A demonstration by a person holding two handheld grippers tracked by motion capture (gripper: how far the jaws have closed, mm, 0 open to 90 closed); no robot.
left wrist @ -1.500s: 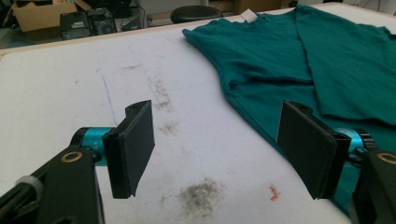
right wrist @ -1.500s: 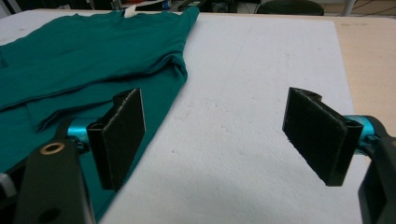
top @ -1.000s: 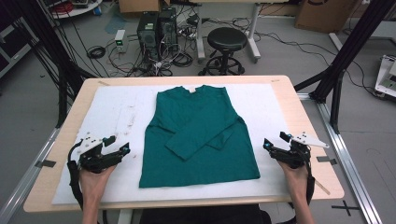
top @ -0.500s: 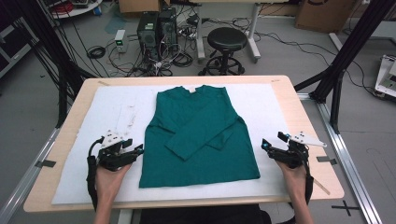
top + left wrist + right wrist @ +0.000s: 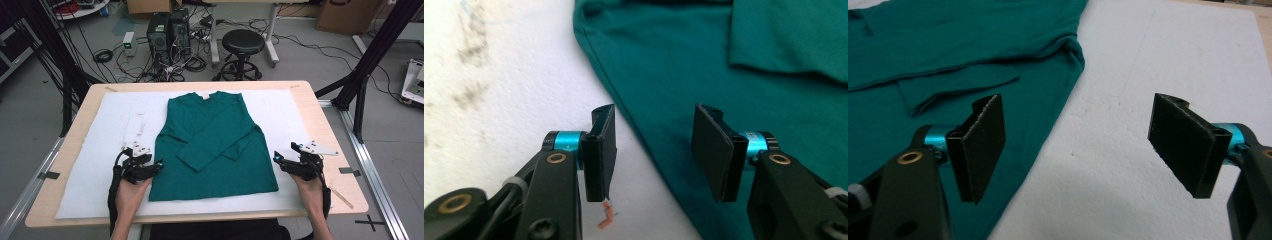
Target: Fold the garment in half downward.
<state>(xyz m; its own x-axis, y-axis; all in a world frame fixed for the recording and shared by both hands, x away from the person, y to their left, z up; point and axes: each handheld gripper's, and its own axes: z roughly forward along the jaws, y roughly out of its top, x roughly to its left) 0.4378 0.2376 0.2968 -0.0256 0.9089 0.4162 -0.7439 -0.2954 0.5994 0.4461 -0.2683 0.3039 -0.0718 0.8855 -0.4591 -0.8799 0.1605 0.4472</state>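
A green long-sleeved shirt [image 5: 215, 135] lies flat on the white mat [image 5: 100, 150], both sleeves folded across its front. My left gripper [image 5: 156, 166] sits at the shirt's lower left edge. In the left gripper view that gripper [image 5: 654, 150] has just been closing; its jaws straddle the shirt's side hem [image 5: 634, 115], which lies between them, and the pads stand apart without pressing on it. My right gripper [image 5: 278, 159] rests on the mat by the shirt's lower right edge. It stands wide open [image 5: 1078, 145], with its left pad [image 5: 980, 145] over the shirt [image 5: 948, 60] and nothing gripped.
The mat covers a wooden table [image 5: 325, 130]. An orange scribble [image 5: 606, 217] marks the mat beside my left gripper. Beyond the table stand a black stool [image 5: 243, 42], computer towers [image 5: 165, 30] with cables, and black frame posts [image 5: 372, 55] at both sides.
My left gripper slid right from the bare mat to the shirt's left edge, and its jaws narrowed. The right gripper and the shirt stayed put.
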